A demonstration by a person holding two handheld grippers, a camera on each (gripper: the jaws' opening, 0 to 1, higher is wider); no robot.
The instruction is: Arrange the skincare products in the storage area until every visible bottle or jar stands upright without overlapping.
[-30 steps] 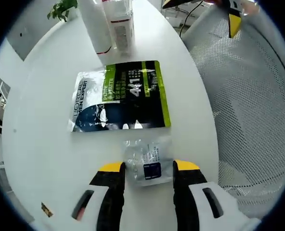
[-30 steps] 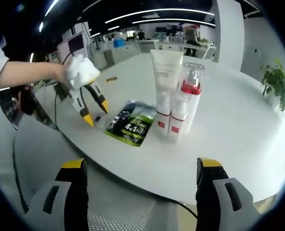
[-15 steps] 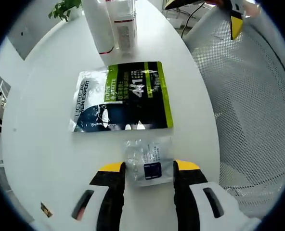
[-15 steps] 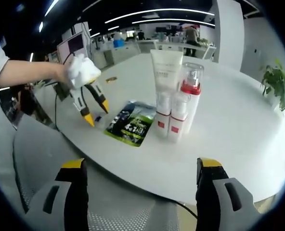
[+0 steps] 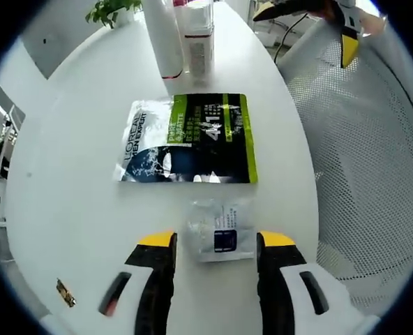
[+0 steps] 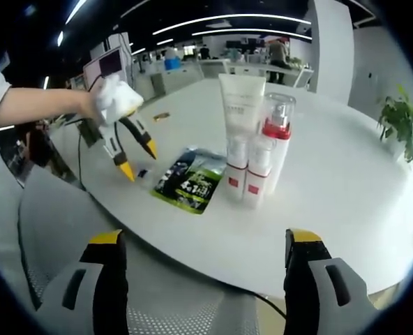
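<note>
My left gripper hangs open over the white table, with a small clear sachet lying flat just ahead of and between its yellow tips. Beyond the sachet lies a green and black pouch, flat on the table. At the far end a white tube and a bottle stand upright. In the right gripper view a gloved hand holds the left gripper above the sachet, beside the pouch. The tube, a red-collared pump bottle and two small bottles stand together. My right gripper is open and holds nothing, off the table's edge.
A white mesh chair stands close against the table's right edge. A small gold object lies near the left gripper. A potted plant stands at the far side. The right gripper shows over the chair.
My left gripper has drawn back and risen a little, so the sachet now lies slightly ahead of its tips. The right gripper has not moved.
</note>
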